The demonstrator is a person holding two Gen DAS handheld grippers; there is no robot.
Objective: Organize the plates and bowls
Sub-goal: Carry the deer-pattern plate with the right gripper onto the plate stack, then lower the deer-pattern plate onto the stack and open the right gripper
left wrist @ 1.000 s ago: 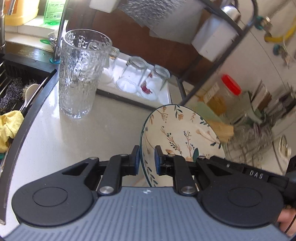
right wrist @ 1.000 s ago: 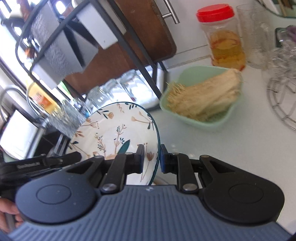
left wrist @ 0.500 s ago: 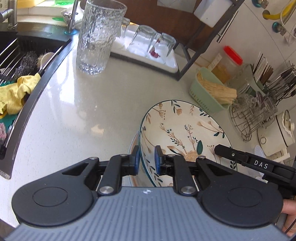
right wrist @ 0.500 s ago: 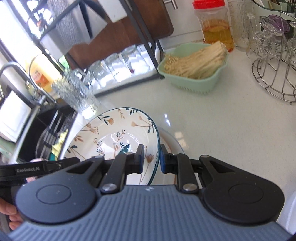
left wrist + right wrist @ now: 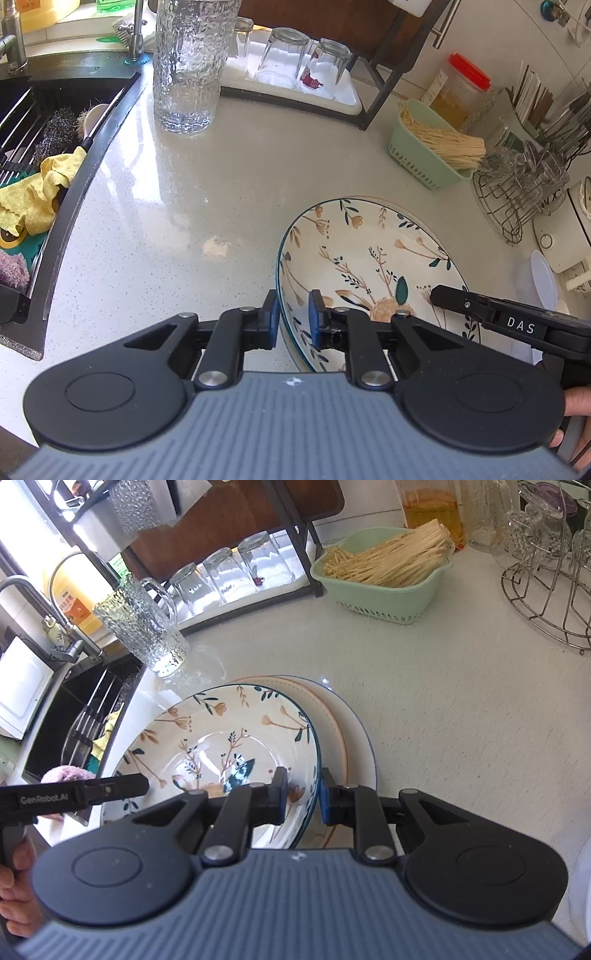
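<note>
A floral bowl with a dark green rim is held level from both sides. My left gripper is shut on its left rim, and my right gripper is shut on its right rim. In the right wrist view the bowl lies over a stack of two plates: a cream plate with an orange rim on a white plate with a blue rim. I cannot tell whether the bowl touches the stack. One of the right gripper's fingers reaches in over the bowl's far side.
A tall textured glass jug stands near the sink, which holds a yellow cloth. Upturned glasses sit on a white tray under a dark rack. A green basket, a red-lidded jar and a wire rack line the right.
Both grippers have brought the bowl down and tipped it from standing on edge to nearly flat over the stacked plates. Both grips stay shut.
</note>
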